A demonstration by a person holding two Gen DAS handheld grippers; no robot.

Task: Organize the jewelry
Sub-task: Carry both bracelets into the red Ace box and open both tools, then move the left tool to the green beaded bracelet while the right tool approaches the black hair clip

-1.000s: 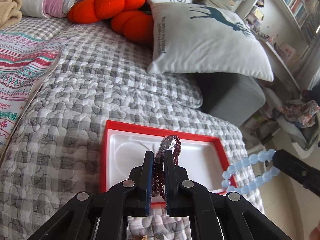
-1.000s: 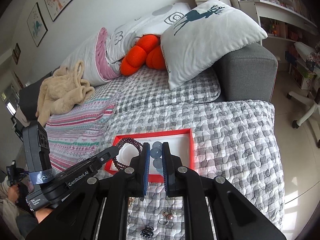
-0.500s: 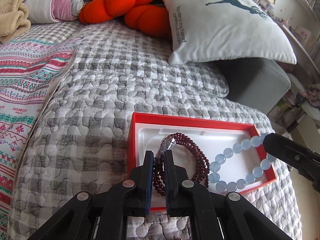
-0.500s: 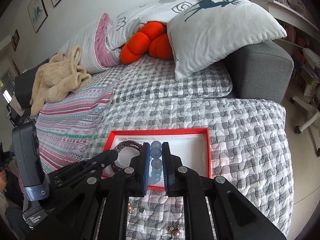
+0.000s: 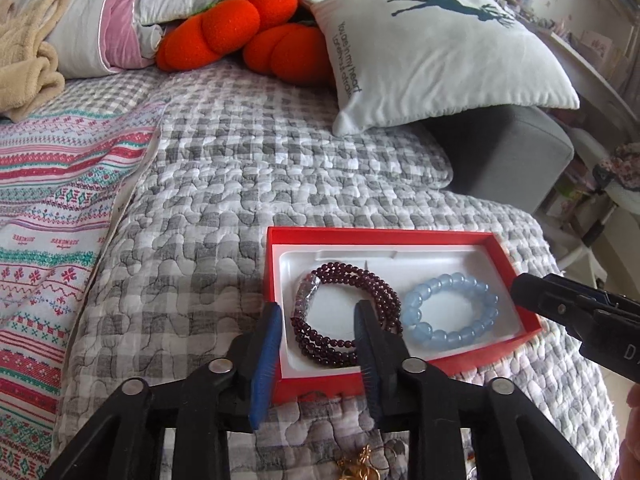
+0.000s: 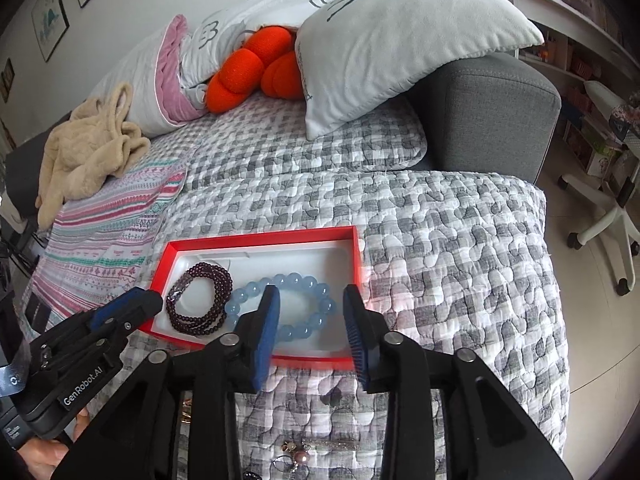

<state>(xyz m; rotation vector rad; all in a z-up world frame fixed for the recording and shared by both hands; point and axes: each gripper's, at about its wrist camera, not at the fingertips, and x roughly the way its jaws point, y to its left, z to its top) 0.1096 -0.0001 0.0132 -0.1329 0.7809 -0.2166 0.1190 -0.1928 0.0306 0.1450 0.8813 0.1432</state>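
Left wrist view showed a sofa spread with a grey checked quilt (image 5: 208, 216), a striped patterned blanket (image 5: 52, 208) along its left side, and a grey armrest (image 6: 492, 120) at the right. Against the back leaned a white deer pillow (image 5: 440, 60), an orange plush cushion (image 5: 240, 36) and a beige garment (image 6: 88, 144). Shelves and a white swivel chair (image 6: 600, 216) stood beyond the armrest on a pale floor.

On the quilt lay a red box (image 5: 352, 236) with a white liner, its long axis running left to right across both views, open side up. Inside, the dark red bead bracelet (image 5: 384, 292) lay flat at the left, and the pale blue bead bracelet (image 5: 452, 312) lay flat just beside it, touching or nearly so.

The left gripper (image 5: 316, 344) hung over the box's near left corner, its jaws opening and clear of the dark beads. The right gripper (image 6: 310, 320) hung over the blue bracelet, jaws opening, pads off the beads.

Small loose jewelry pieces (image 6: 298, 450) lay on the quilt nearer the cameras.
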